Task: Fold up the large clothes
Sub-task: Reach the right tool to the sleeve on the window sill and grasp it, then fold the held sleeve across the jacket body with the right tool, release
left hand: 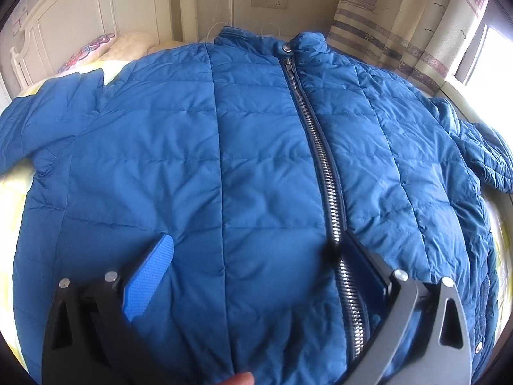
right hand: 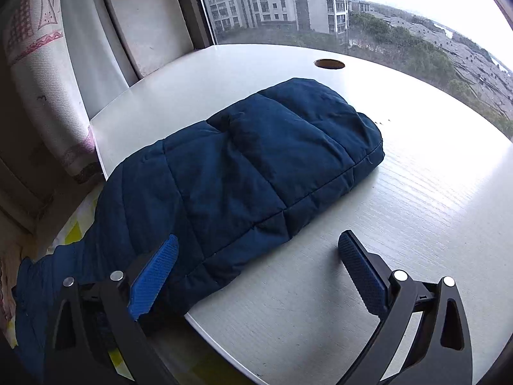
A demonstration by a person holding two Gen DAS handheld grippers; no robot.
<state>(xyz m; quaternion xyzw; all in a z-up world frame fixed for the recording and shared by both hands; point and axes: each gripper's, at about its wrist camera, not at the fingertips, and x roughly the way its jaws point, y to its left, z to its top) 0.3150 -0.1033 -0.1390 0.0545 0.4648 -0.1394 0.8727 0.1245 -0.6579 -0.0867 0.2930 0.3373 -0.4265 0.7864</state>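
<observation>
Blue jacket (left hand: 243, 147) lies under both splayed tongs (left hand: 256, 256), (right hand: 259, 256), seemingly untouched.

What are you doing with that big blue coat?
A person holding a gripper in each hand is getting ready to fold a puffy blue jacket spread flat on a bed, zipped up the front. The left gripper hovers open over the jacket's lower front, by the zipper. The right gripper is open over one sleeve, which lies out across a white table beside the window. Nothing is folded yet.
</observation>
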